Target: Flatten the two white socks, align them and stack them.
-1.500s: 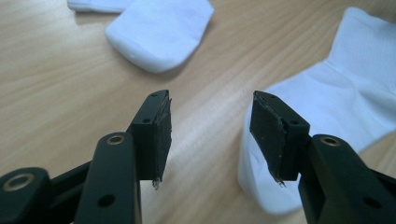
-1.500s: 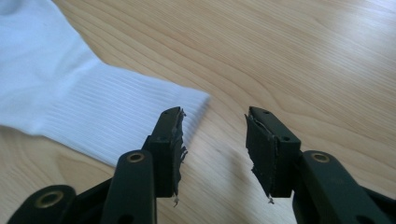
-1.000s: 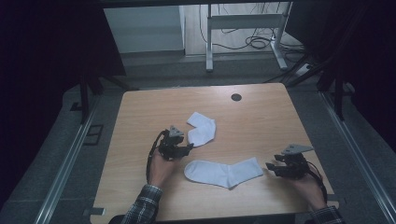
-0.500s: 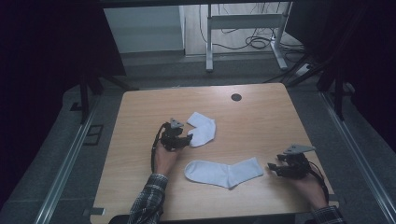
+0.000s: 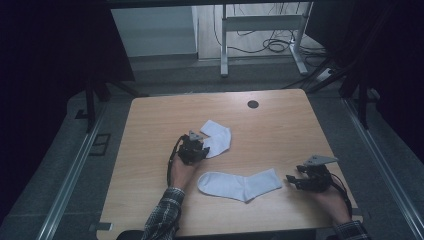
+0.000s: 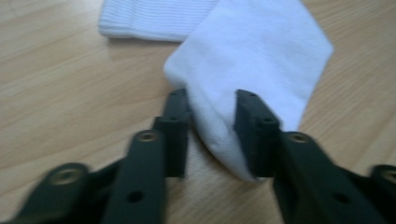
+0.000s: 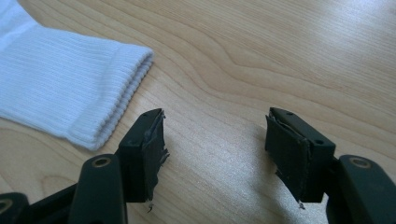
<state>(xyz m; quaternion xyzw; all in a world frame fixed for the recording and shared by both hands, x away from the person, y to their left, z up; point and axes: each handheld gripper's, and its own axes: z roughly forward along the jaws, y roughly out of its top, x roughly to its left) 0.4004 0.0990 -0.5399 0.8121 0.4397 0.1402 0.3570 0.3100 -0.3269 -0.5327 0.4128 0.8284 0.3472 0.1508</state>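
While the left claw (image 6: pixel 212 135) has just been closing, its jaws now pinch the toe end of the folded sock (image 6: pixel 252 70), whose fabric bunches between the two pads at the near tip; in the high view that sock (image 5: pixel 218 138) lies toward the middle of the worktop (image 5: pixel 280 125), just ahead of the left claw (image 5: pixel 196 148). The second sock (image 5: pixel 239 184) lies flat and stretched out nearer the person, well apart from the first one. The right claw (image 7: pixel 215 149) stands released with bare wood between its jaws, its left jaw just beside the ribbed cuff (image 7: pixel 116 88) of that flat sock but not on it; in the high view it (image 5: pixel 300 181) rests at the cuff end. As I judge it, the work of pairing the two socks is at an early stage: one sock is only just grasped and sits on the worktop, not lifted, the other is not yet gripped, and bringing them together is all left to do.
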